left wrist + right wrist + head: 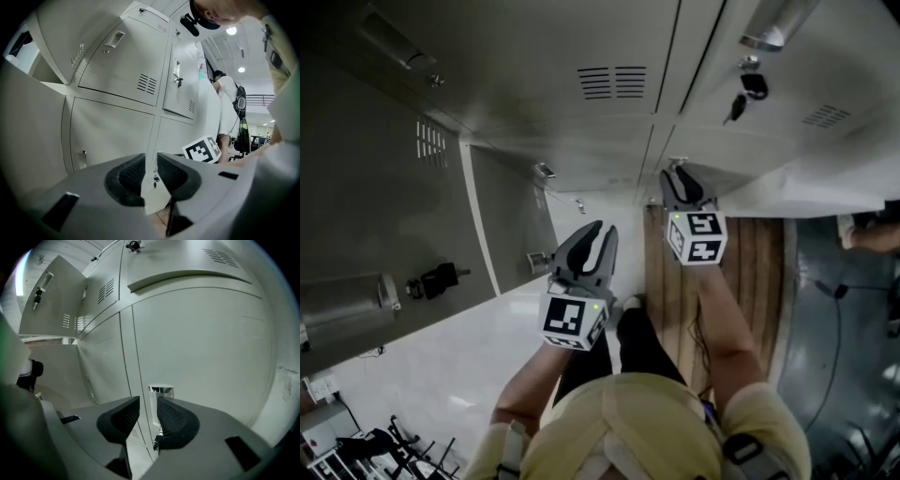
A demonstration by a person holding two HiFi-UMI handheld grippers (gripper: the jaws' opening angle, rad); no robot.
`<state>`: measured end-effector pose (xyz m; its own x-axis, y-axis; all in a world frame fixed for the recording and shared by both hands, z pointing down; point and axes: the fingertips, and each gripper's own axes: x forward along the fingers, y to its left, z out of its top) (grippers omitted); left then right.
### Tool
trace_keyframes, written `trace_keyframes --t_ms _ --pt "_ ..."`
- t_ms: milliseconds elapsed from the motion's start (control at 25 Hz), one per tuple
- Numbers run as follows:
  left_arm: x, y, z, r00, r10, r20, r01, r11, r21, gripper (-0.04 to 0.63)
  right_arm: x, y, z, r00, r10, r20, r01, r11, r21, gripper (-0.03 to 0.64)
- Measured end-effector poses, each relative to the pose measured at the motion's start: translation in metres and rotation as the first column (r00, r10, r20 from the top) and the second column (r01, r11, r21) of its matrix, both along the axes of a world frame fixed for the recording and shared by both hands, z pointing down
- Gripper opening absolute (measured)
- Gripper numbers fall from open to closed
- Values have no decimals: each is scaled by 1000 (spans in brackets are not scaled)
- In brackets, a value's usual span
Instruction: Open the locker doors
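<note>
Gaping narrowly, the right gripper (148, 400) has a chrome handle (161, 391) just past its fingertips. The left gripper (151, 156) gapes likewise, empty.

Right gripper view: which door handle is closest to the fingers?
The shiny silver handle just past the fingers, on the big door. The other handle sits far off, top left.

Grey locker doors (609, 56), some swung open

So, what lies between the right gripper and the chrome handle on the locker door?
Nothing. In the right gripper view, the stretch from the right gripper to the chrome handle is bare, fingers apart.
</note>
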<state>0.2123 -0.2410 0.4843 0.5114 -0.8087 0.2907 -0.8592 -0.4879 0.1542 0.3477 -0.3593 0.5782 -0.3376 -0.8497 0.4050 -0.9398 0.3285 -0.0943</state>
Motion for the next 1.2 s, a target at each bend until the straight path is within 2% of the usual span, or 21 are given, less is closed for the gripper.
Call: trace_keyframes --t_ms 240,360,760,1040,1200 --pt "-2 -3 0 999 -22 -23 22 1000 -15 80 -1 -13 10 1000 16 6 -16 1000 -17 98" --pt "-5 0 3 1000 0 10 0 1000 -11 80 -4 -17 9 1000 23 20 -23 1000 -8 98" --pt "-12 7 -1 1000 -4 6 4 1000 -8 80 -6 -10 13 1000 27 4 -27 999 -23 98" --pt "-8 18 -2 999 32 10 -32 999 -5 80 -5 21 11 999 37 0 -37 998 -42 98" --pt "-1 27 4 995 93 38 -93 996 3 80 1 44 12 999 49 -2 -49 998 -42 97"
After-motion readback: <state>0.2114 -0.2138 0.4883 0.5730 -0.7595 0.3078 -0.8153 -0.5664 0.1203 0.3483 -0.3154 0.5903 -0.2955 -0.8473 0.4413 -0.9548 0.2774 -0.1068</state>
